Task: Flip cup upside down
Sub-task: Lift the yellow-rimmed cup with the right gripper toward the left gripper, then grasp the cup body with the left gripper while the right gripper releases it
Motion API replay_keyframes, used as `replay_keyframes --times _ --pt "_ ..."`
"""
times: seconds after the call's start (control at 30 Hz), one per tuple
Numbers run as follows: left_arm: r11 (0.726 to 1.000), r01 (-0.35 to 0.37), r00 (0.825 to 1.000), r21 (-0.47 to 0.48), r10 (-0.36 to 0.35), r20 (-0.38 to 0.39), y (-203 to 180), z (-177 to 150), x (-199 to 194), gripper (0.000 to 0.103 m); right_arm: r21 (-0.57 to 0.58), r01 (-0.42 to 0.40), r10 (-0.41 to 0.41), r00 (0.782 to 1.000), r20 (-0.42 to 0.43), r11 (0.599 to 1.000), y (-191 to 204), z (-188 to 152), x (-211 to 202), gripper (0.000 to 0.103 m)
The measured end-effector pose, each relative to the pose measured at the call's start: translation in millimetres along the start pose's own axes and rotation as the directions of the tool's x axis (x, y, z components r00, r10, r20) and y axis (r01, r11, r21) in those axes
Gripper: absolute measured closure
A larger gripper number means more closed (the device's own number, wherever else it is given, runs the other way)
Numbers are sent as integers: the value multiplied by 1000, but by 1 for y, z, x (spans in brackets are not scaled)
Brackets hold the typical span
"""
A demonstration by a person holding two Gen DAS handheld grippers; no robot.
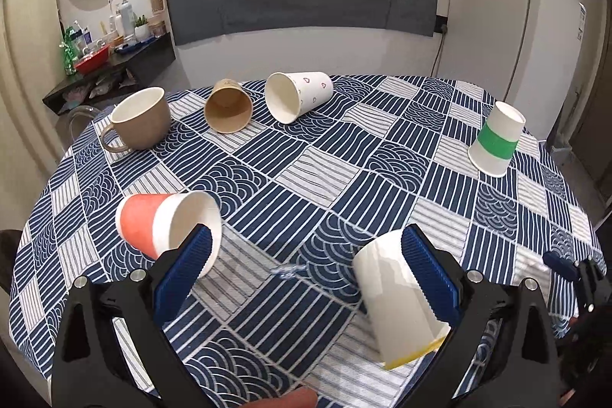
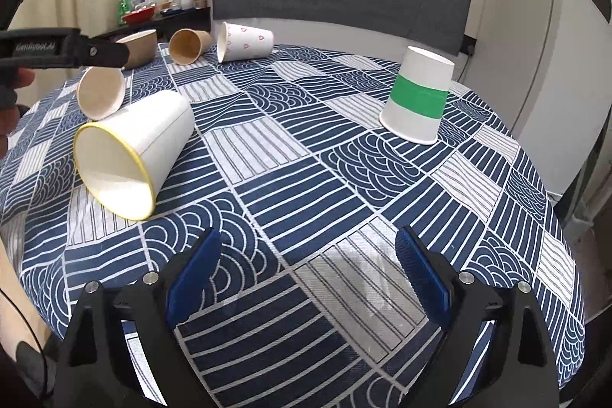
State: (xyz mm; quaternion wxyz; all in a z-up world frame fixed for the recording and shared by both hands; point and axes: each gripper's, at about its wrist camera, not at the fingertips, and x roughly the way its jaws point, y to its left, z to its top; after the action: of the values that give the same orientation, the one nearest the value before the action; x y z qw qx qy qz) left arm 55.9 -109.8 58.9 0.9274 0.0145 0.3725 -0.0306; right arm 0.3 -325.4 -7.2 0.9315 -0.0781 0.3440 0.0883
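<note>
Several cups lie scattered on the tabletop [image 2: 344, 178]. The nearest candidate is the white paper cup with a yellow rim [image 2: 134, 155], on its side at the left of the right wrist view, mouth facing the camera; in the left wrist view it sits at lower right [image 1: 397, 297], just beside the right finger of the left hand-held gripper [image 1: 306, 266]. That gripper is spread wide and holds nothing; whether its finger touches the cup cannot be told. The right hand-held gripper [image 2: 306, 274] is also wide apart and empty, over bare cloth.

The cup looks light, thin-walled and easy to crush or roll. A gentle pinch across the mid-body, away from the soft open rim, seems the safest hold. The green-banded cup [image 2: 419, 98] at upper right already stands mouth down.
</note>
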Motion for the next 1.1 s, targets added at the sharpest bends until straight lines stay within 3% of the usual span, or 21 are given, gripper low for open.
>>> replay_keyframes --times 0.13,0.43,0.57,0.73,0.83,0.87,1.03,1.1 --pt "998 46 995 -36 -49 -84 -10 9 11 6 8 -13 13 1000 19 1000 -8 3 3 15" --pt "999 32 972 20 -27 -234 -42 11 38 6 68 -94 94 996 5 993 -24 11 8 13" --pt "997 73 949 25 -62 -309 -49 8 49 6 80 -112 112 994 0 991 -27 12 9 13" --pt "994 106 912 6 -95 -398 -52 6 61 18 80 -121 121 993 9 989 -28 12 9 13" --pt "995 92 913 29 -72 -402 -54 7 63 29 82 -125 124 992 9 989 -29 11 9 12" --pt "995 100 910 28 -80 -407 -54 8 64 37 84 -126 126 992 8 988 -29 11 9 12" --pt "989 151 895 -2 -137 -425 -51 13 65 44 83 -118 118 993 4 990 -28 10 9 12" --pt "990 139 905 2 -126 -406 -48 15 62 44 83 -116 116 993 2 990 -29 11 9 12"
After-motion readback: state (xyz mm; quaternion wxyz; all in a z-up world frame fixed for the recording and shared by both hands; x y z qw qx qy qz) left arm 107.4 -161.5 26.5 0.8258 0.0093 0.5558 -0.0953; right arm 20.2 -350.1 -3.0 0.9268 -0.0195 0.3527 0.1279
